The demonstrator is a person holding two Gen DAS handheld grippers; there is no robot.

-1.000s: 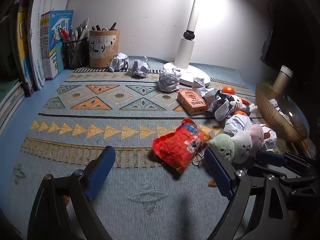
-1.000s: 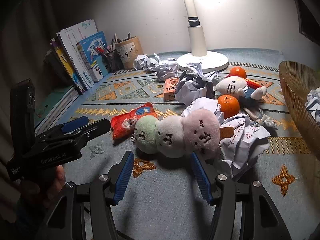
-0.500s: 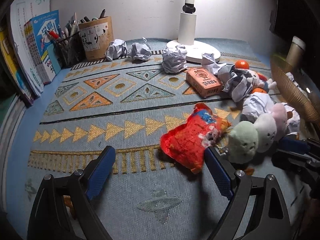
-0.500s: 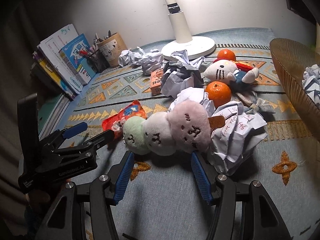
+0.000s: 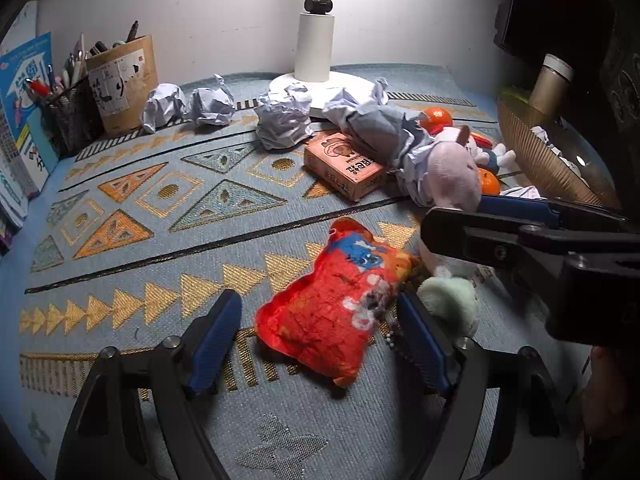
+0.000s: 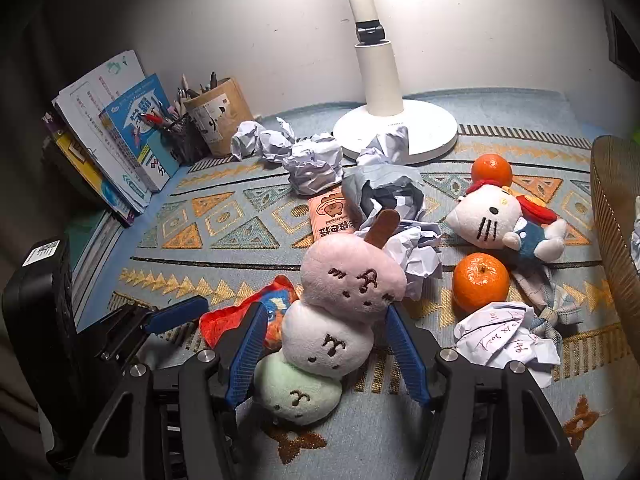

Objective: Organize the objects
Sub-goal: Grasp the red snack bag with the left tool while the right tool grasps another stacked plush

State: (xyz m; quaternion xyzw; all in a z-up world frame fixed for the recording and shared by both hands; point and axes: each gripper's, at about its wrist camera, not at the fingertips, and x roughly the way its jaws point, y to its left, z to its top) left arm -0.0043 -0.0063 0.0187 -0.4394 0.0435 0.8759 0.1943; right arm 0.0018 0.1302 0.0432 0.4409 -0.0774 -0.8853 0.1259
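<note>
Woven blue-and-gold matting [image 5: 168, 216] covers the desk from the bookshelf edge to the wicker basket [image 6: 612, 240] at its right edge, still strewn with crumpled paper, two oranges, a cat plush and a snack box. The white desk lamp [image 6: 394, 128] stands at the mat's back edge.

In the last second both tongs have pushed in over the mat's near edge. The dango plush [image 6: 340, 312], three balls of pink, white and green on a stick, has swung from lying crosswise before the right gripper [image 6: 326, 354] to pointing lengthwise down its throat, green end nearest the camera. The red snack-bag plush [image 5: 336, 304] lies just left of it, now larger in the left wrist view.

The right gripper is spread wide, its blue pads flanking the white middle ball; the left pad appears to touch or nearly touch the fabric, the right pad stands clear. Nothing is pinched yet. The left gripper [image 5: 316, 336] is also fully spread, straddling the red plush's near end, its right pad close against the plush's edge and the green ball beside it, holding nothing.

By this reading, two pickups are lined up at once and the sorting has barely begun; closing is the next step for both.
</note>
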